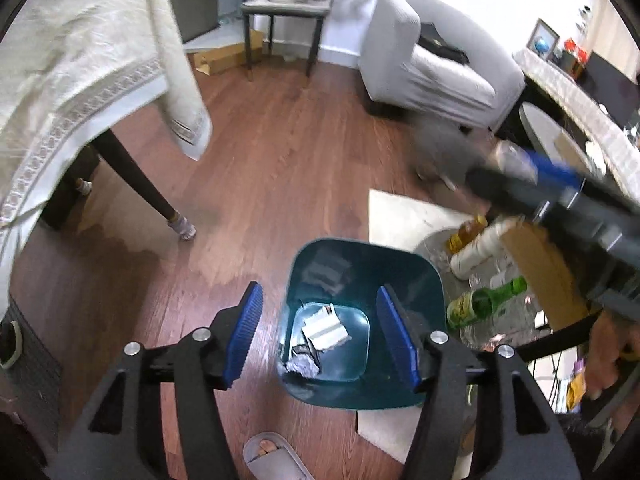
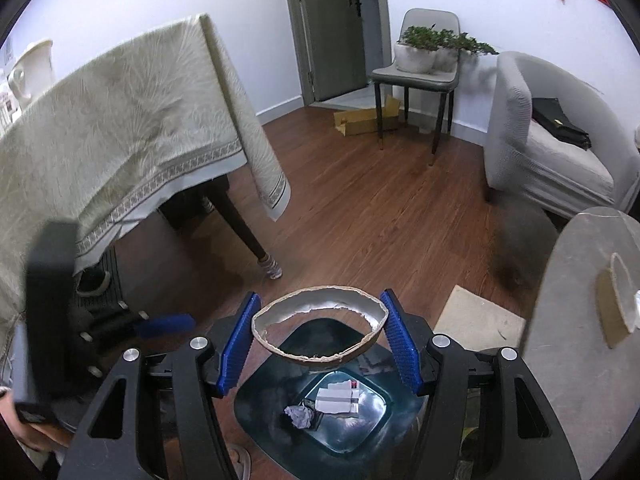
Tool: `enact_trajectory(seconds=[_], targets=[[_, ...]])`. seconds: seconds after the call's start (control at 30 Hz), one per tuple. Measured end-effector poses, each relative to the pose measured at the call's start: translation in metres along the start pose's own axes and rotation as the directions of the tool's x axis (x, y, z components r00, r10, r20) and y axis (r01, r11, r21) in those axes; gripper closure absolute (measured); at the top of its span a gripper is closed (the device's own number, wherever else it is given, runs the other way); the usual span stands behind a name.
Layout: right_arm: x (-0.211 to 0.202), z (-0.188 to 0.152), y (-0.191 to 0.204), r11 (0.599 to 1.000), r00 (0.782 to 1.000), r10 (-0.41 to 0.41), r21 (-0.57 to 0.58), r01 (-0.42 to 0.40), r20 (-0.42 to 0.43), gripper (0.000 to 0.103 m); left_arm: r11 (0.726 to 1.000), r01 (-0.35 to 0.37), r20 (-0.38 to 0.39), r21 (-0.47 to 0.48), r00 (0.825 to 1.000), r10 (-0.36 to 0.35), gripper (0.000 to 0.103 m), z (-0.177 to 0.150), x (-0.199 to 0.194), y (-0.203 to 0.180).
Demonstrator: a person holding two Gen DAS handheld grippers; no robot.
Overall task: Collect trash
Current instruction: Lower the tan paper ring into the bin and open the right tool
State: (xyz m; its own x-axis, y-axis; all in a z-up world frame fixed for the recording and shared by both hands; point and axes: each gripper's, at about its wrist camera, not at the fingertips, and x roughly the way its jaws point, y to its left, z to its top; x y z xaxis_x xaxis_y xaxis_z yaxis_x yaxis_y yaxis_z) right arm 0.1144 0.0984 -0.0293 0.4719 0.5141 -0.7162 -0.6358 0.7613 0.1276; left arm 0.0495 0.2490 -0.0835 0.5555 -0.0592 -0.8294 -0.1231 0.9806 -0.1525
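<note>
A dark teal trash bin [image 1: 362, 280] stands on the wood floor, holding a flattened white carton [image 1: 324, 326] and a crumpled paper ball [image 1: 302, 368]. My left gripper [image 1: 319, 289] hangs over the bin's mouth, open, with nothing between its blue pads. In the right wrist view my right gripper [image 2: 320, 295] is shut on a torn cardboard ring [image 2: 316, 356], both pads pressing its sides, right above the bin [image 2: 260, 412]. The carton [image 2: 338, 398] and paper ball [image 2: 298, 416] show below it. The right gripper [image 1: 520, 160] is a blur at the left view's right; the left gripper [image 2: 160, 326] is blurred at far left.
A green glass bottle [image 1: 484, 300], other bottles and a cardboard sheet [image 1: 544, 272] lie just right of the bin. A table under a cream cloth [image 2: 120, 128] with a dark leg [image 1: 140, 184] stands left. A round grey table [image 2: 580, 320] is at right. A slippered foot [image 1: 268, 452] is near.
</note>
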Motion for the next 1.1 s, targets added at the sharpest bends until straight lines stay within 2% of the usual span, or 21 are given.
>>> enact_trajectory(seconds=[0.33,0.5,0.6,0.67,0.83,1.1], targets=[[0.043,-0.015,0.017,0.999,0.995,0.001,-0.033,-0.004,-0.095,0.041,0.998,-0.01,0.095,-0.066,0.995,0.017,0.039,0.013,-0.037,0.021],[0.059,-0.023,0.019,0.999,0.99,0.002,-0.033,-0.007,-0.138,0.041,0.998,-0.015,0.126,-0.06,0.992,0.022,0.04,0.016,-0.051,0.021],[0.07,-0.029,0.021,0.999,0.985,-0.003,-0.04,-0.004,-0.172,0.041,0.999,-0.012,0.138,-0.049,0.99,0.019,0.043,0.02,-0.055,0.018],[0.081,-0.035,0.022,0.999,0.979,-0.007,-0.037,-0.001,-0.205,0.041,0.999,-0.016,0.15,-0.038,0.988,0.021,0.05,0.022,-0.06,0.015],[0.098,-0.047,0.021,0.999,0.966,-0.016,-0.041,0.006,-0.26,0.041,1.0,0.003,0.177,-0.024,0.984,0.001,0.061,0.028,-0.073,0.009],[0.114,-0.066,0.02,0.998,0.939,-0.034,-0.064,0.013,-0.343,0.04,0.999,0.037,0.216,-0.011,0.976,-0.034,0.062,0.036,-0.091,0.005]])
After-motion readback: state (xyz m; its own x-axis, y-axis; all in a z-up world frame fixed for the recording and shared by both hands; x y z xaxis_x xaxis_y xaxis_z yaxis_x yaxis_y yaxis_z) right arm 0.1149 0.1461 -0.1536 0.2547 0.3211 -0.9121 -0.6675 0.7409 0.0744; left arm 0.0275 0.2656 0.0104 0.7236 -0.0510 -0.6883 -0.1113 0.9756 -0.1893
